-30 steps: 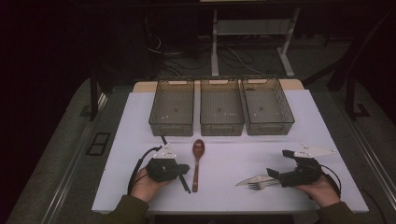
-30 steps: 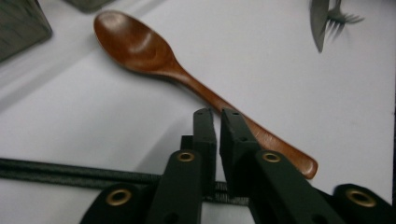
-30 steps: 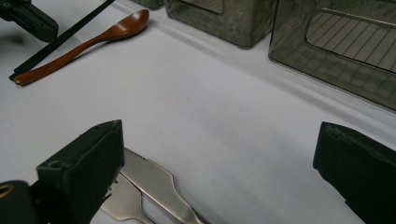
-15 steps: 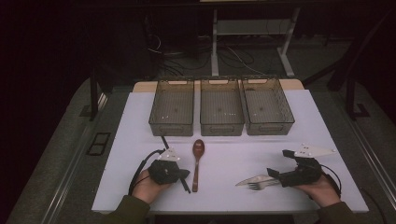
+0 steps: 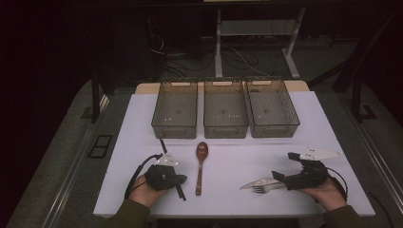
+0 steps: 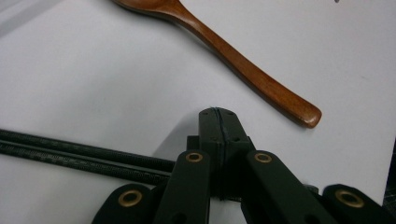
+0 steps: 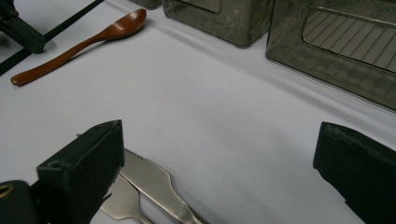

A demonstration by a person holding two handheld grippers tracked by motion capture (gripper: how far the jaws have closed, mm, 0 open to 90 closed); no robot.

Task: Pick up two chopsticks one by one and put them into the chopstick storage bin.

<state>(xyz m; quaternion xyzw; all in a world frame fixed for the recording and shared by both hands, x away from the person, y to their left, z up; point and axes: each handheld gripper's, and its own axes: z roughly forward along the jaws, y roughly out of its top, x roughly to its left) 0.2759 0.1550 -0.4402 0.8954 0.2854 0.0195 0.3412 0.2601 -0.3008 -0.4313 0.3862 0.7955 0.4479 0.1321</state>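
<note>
A brown wooden spoon [image 5: 201, 166] lies in the middle of the white table [image 5: 237, 156], bowl toward the bins. A pair of black chopsticks [image 5: 172, 167] lies just left of it. My left gripper [image 5: 182, 179] rests over the near end of the chopsticks [image 6: 70, 154] with its jaws shut together. Its tip [image 6: 218, 116] is a short way from the spoon's handle end [image 6: 280, 95]. My right gripper [image 5: 284, 167] stands open at the front right. A steel knife [image 7: 154, 182] and a fork [image 7: 121, 205] lie beside its left jaw, between the wide-apart jaws [image 7: 217, 172].
Three see-through grey bins [image 5: 174, 110] [image 5: 225, 110] [image 5: 272, 109] stand side by side at the back of the table, all looking empty. The bin walls [image 7: 345, 46] rise close ahead in the right gripper view. The table's near edge lies just behind both hands.
My left gripper has drifted slightly toward the near edge. The right gripper, spoon, knife and fork have stayed put.
</note>
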